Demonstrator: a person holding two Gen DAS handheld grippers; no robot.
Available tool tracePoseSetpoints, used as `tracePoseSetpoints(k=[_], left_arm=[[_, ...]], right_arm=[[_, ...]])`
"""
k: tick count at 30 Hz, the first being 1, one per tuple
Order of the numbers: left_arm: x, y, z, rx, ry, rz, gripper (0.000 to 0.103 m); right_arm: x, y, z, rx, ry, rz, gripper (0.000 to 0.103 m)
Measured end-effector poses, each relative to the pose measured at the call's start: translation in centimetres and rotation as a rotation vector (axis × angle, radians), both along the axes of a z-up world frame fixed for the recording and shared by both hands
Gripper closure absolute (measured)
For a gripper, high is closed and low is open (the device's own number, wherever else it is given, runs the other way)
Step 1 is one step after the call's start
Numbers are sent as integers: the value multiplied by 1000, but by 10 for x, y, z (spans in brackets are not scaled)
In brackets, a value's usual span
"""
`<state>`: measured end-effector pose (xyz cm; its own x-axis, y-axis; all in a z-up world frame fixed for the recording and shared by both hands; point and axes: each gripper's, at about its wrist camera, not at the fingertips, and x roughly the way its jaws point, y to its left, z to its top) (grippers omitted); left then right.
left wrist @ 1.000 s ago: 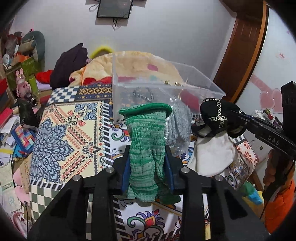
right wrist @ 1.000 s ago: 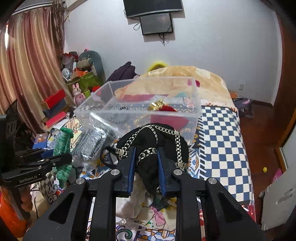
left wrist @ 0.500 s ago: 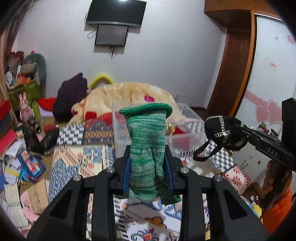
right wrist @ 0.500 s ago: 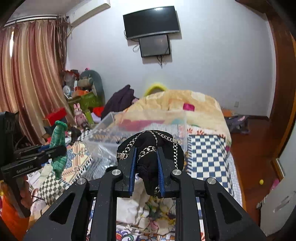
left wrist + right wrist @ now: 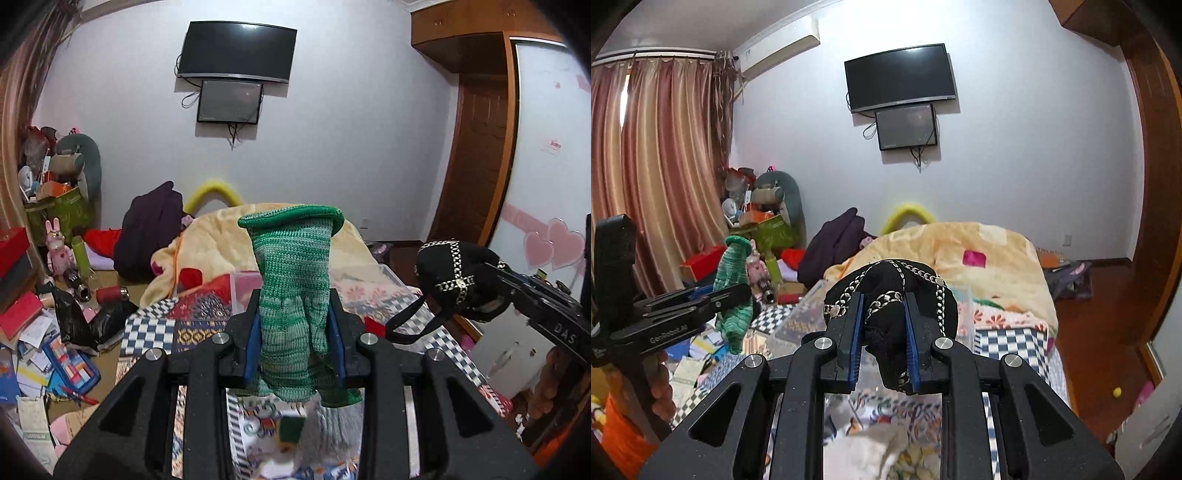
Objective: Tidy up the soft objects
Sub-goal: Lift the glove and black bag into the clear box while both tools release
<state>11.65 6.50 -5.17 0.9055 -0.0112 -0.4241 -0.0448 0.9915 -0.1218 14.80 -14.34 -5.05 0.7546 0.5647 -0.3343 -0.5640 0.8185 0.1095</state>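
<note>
My left gripper (image 5: 294,332) is shut on a green knitted glove (image 5: 293,295), held upright high above the bed; it also shows in the right wrist view (image 5: 733,291). My right gripper (image 5: 884,332) is shut on a black cap with silver chain trim (image 5: 892,295), which also shows in the left wrist view (image 5: 454,280) at the right with a strap hanging. The clear plastic box (image 5: 805,314) lies below both grippers, mostly hidden behind them.
A patterned bedspread (image 5: 159,332) covers the bed, with a yellow blanket (image 5: 960,251) and dark clothes (image 5: 147,229) at its far end. Cluttered boxes and toys (image 5: 48,258) line the left floor. A wooden door (image 5: 480,166) stands to the right.
Both grippers have risen well above the bed with the glove and cap still held. The clear box has dropped low in both views and is now mostly hidden.
</note>
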Motion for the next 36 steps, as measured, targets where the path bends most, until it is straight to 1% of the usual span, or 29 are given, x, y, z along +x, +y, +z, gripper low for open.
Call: tracePoseSetpoints(k=[5,9,12,18,25,30,33,36], left_arm=[[23,6,-3,-4,12,14,72],[45,13,-14,-16,50,24,72],[60,13,-28,10,89,37,72],[85,5,-54,59,166,20,72],[104,-3,-73,82,242,-1,72],[110,-5,-81,75,284,-16,72],[113,-5,-86,56,314,-33,72],[112,-4,-87,54,317,-34,72]], right_arm=[[15,16,-3,-14,0,-8,85],[28,29,-10,-27,24,4,85],[37,39,-18,-63,49,20,85],[53,55,-34,-139,91,41,85],[61,69,-51,-217,145,71,85],[67,76,-60,-248,187,78,85],[72,78,-64,-257,221,82,84],[73,79,-66,-273,243,87,82]])
